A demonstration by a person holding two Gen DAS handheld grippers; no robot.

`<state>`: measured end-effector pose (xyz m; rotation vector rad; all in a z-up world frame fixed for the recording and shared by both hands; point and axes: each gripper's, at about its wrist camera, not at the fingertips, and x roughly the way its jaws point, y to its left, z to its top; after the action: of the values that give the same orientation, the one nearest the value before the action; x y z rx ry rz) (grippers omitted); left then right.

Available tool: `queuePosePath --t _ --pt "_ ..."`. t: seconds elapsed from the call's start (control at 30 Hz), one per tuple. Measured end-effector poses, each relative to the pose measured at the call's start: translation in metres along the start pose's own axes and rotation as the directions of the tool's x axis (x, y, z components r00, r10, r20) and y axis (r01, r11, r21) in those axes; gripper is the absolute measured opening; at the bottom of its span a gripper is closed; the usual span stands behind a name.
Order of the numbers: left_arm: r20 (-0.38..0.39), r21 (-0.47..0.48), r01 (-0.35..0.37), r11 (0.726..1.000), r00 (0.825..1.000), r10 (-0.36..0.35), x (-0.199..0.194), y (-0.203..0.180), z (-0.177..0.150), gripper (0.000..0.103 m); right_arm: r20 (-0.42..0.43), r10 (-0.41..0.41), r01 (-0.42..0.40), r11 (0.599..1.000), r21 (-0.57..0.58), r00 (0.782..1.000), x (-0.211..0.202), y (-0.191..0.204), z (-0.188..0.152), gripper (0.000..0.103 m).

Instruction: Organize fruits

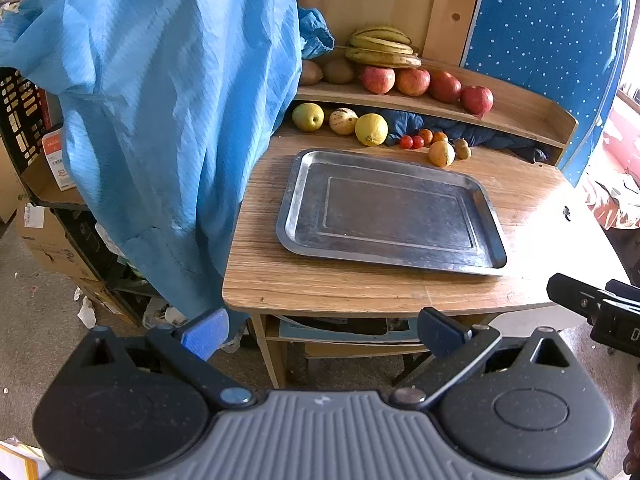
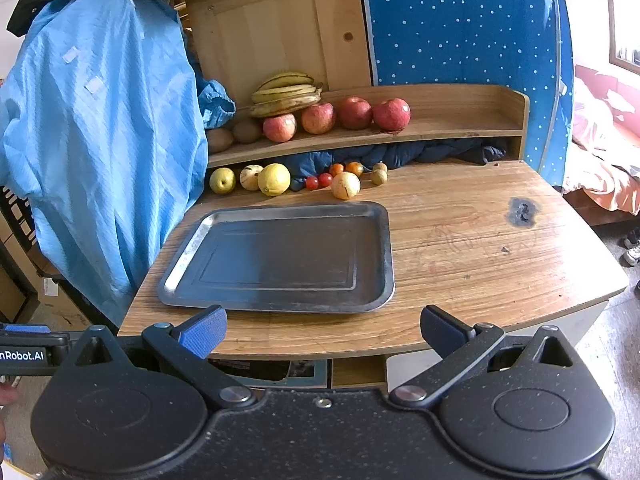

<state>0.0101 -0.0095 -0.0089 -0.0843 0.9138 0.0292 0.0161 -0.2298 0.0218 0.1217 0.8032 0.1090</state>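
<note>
An empty metal tray (image 1: pixel 288 200) (image 2: pixel 180 272) lies on the wooden table (image 1: pixel 360 288) (image 2: pixel 480 248). Behind it, along the back, lie a pear (image 2: pixel 222 180), a striped melon (image 2: pixel 251 177), a lemon (image 1: pixel 371 129) (image 2: pixel 274 179), cherry tomatoes (image 2: pixel 319 181), small oranges (image 2: pixel 346 168) and a yellow fruit (image 2: pixel 345 185). On the shelf (image 2: pixel 460 130) above rest bananas (image 1: pixel 382 46) (image 2: pixel 288 92), several red apples (image 2: pixel 320 118) and kiwis (image 2: pixel 246 131). My left gripper (image 1: pixel 324 330) and right gripper (image 2: pixel 324 330) both stand open and empty, short of the table's near edge.
A blue garment (image 1: pixel 168 100) (image 2: pixel 104 140) hangs at the table's left edge. Dark cloth (image 2: pixel 420 154) is stuffed under the shelf. A blue dotted panel (image 2: pixel 460 20) stands behind. Boxes (image 1: pixel 52 240) and litter lie on the floor at left. The table right of the tray has a dark burn mark (image 2: pixel 522 211).
</note>
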Motion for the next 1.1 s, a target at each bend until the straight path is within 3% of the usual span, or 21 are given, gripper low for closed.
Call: queuePosePath --t 1.1 --pt "-0.073 -0.037 -0.036 0.999 0.997 0.033 0.021 0.001 0.007 0.102 -0.078 0.019 -0.019 1.000 -0.001 0.997 0.028 -0.007 0.005 0.103"
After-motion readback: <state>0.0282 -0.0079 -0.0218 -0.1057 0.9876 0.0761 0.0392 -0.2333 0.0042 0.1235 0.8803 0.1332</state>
